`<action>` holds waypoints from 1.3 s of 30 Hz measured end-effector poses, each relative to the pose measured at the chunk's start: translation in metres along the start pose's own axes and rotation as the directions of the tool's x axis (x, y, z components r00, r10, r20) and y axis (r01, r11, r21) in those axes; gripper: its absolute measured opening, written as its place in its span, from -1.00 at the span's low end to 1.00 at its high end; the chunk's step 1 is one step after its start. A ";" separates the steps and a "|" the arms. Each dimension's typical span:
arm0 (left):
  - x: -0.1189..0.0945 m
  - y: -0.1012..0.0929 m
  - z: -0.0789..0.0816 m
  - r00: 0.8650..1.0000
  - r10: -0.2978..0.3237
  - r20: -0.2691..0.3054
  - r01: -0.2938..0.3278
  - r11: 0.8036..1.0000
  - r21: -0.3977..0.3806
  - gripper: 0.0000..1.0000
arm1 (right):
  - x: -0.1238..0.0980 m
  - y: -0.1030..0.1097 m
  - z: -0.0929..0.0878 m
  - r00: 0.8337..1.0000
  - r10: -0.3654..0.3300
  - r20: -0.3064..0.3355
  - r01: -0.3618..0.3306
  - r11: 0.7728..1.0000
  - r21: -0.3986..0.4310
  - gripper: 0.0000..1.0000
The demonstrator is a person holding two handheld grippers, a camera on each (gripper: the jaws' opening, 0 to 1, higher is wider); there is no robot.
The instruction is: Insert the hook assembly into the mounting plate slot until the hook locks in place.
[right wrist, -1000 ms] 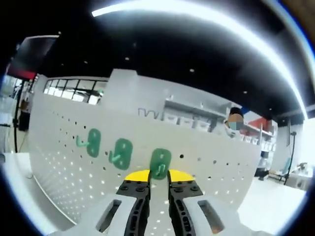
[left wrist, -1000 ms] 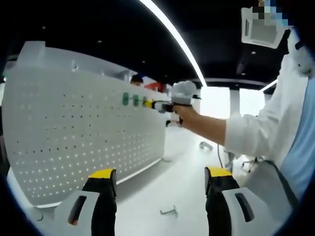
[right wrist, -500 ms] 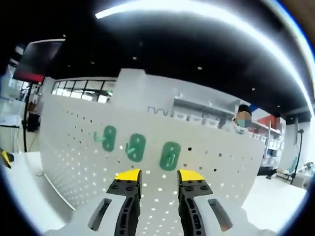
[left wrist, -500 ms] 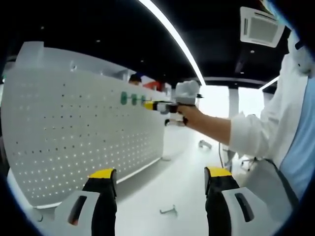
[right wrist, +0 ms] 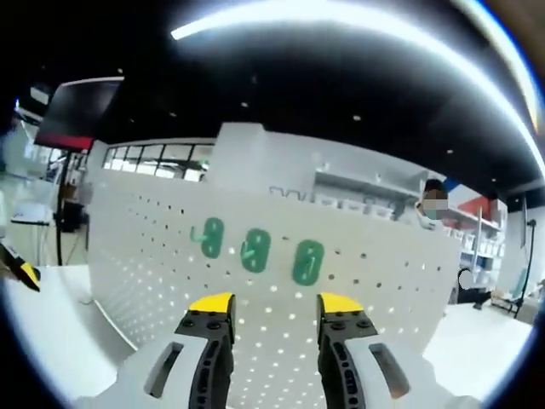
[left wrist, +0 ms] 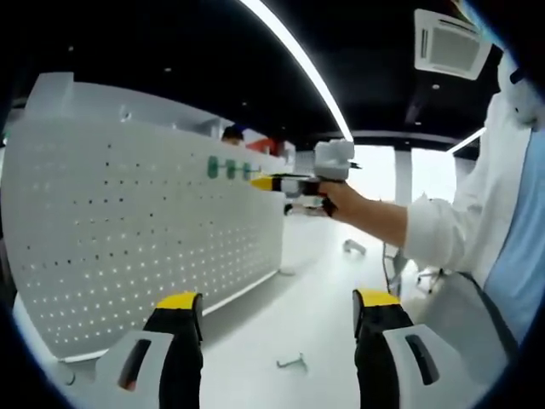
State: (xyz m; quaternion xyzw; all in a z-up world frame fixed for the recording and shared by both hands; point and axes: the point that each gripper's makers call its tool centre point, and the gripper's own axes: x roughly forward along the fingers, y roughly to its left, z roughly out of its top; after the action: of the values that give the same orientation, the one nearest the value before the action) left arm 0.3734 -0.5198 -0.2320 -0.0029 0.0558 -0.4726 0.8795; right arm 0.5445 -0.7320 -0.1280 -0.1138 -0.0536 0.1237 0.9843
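A white perforated mounting plate (left wrist: pixel 128 239) stands upright on the table. Three green hook assemblies hang side by side in its upper holes: one (right wrist: pixel 212 238), a second (right wrist: pixel 255 250) and a third (right wrist: pixel 307 262). In the left gripper view they are small green spots (left wrist: pixel 230 169) near the plate's far end. My right gripper (right wrist: pixel 276 303) is open and empty, a short way back from the third hook. The same gripper (left wrist: pixel 266 181) is seen held by a hand just off the plate. My left gripper (left wrist: pixel 277 300) is open and empty, low over the table.
A loose metal hook (left wrist: pixel 292 364) lies on the white table (left wrist: pixel 315 307) between my left jaws. Another small metal part (left wrist: pixel 354 248) lies farther off. The person's white sleeve (left wrist: pixel 451 239) crosses the right side. A yellow-tipped gripper part (right wrist: pixel 21 271) pokes in at the left edge.
The right gripper opened from shut on the third green hook, let it go on the plate and drew back. The left gripper stayed put.
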 end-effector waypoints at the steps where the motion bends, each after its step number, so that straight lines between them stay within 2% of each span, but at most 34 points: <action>1: 0.000 0.000 -0.001 1.000 0.000 -0.001 0.000 1.000 0.000 0.47 | -0.002 0.002 0.001 1.000 0.008 0.003 -0.008 1.000 0.005 -0.21; 9: 0.003 -0.002 -0.007 1.000 -0.010 -0.025 0.010 1.000 -0.002 0.45 | -0.017 0.017 -0.002 0.998 0.062 -0.003 -0.062 0.998 0.003 -0.18; 15: 0.003 -0.002 -0.010 0.999 -0.011 -0.034 0.011 1.000 -0.005 0.45 | -0.025 0.039 -0.008 0.992 0.126 -0.028 -0.127 0.992 -0.019 -0.17; 22: 0.002 0.000 -0.010 0.999 -0.006 -0.035 0.006 1.000 -0.002 0.44 | -0.033 0.057 -0.020 0.983 0.177 -0.055 -0.177 0.984 -0.007 -0.16; 33: 0.001 0.001 -0.010 0.999 -0.002 -0.039 0.002 1.000 0.002 0.43 | -0.052 0.093 -0.051 0.951 0.291 -0.110 -0.291 0.957 0.011 -0.16; 39: 0.001 0.002 -0.012 0.999 0.001 -0.043 -0.001 1.000 0.002 0.43 | -0.070 0.117 -0.076 0.918 0.367 -0.151 -0.365 0.930 0.041 -0.15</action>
State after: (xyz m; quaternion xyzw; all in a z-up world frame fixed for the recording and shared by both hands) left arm 0.3742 -0.5195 -0.2437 0.0080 0.0742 -0.4723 0.8783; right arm 0.4605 -0.6554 -0.2353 -0.1252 0.0466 0.2965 0.9456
